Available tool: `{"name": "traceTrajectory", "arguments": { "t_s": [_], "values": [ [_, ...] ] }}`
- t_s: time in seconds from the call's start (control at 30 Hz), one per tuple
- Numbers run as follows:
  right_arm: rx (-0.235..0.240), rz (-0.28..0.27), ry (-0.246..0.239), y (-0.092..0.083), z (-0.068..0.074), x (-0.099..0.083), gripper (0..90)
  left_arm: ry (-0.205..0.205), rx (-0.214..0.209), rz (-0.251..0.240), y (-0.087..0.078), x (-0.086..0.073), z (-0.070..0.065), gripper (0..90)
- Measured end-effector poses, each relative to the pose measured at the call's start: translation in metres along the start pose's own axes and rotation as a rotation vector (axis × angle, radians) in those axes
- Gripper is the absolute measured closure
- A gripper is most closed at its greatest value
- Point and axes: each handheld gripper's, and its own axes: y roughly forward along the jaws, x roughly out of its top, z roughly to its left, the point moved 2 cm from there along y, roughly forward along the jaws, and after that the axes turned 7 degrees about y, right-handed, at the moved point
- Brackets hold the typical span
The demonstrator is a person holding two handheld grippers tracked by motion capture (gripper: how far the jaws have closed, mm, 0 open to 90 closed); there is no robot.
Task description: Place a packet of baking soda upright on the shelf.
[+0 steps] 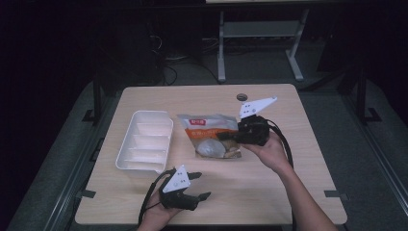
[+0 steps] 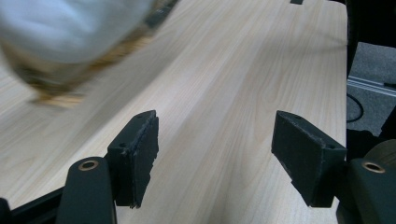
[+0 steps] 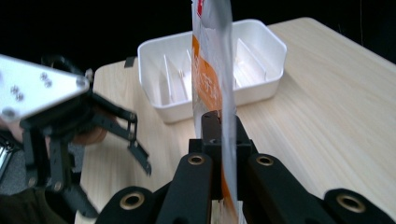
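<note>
On the desk [image 1: 288, 192], take the divided tray [image 1: 144, 139] as the mark. The food pouch [image 1: 209, 137] sits just to its right, with the right claw [image 1: 230, 136] clamped on the pouch's right edge. The left claw [image 1: 199, 185] hangs nearer the desk's front edge, right of the tray's front corner, over bare desk.

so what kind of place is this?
Probably a lab or data-collection room, not a kitchen: a lone wooden table on grey floor, dark surroundings, a bare metal table frame and loose cables behind.
</note>
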Motion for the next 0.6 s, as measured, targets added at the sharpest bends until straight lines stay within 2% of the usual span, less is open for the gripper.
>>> {"name": "traceTrajectory", "arguments": {
  "t_s": [0.2,0.3,0.6],
  "values": [
    [0.013,-0.008,-0.009,0.012,0.000,0.017,89.8,0.003,0.004,0.010,0.000,-0.001,0.001,30.4],
    [0.023,-0.011,-0.012,0.021,0.001,0.028,89.8,0.017,0.006,0.024,0.002,-0.003,0.000,29.8],
    [0.043,-0.011,-0.032,0.043,0.007,0.051,89.8,0.011,0.000,0.041,0.000,-0.007,-0.001,29.1]
  ]
}}
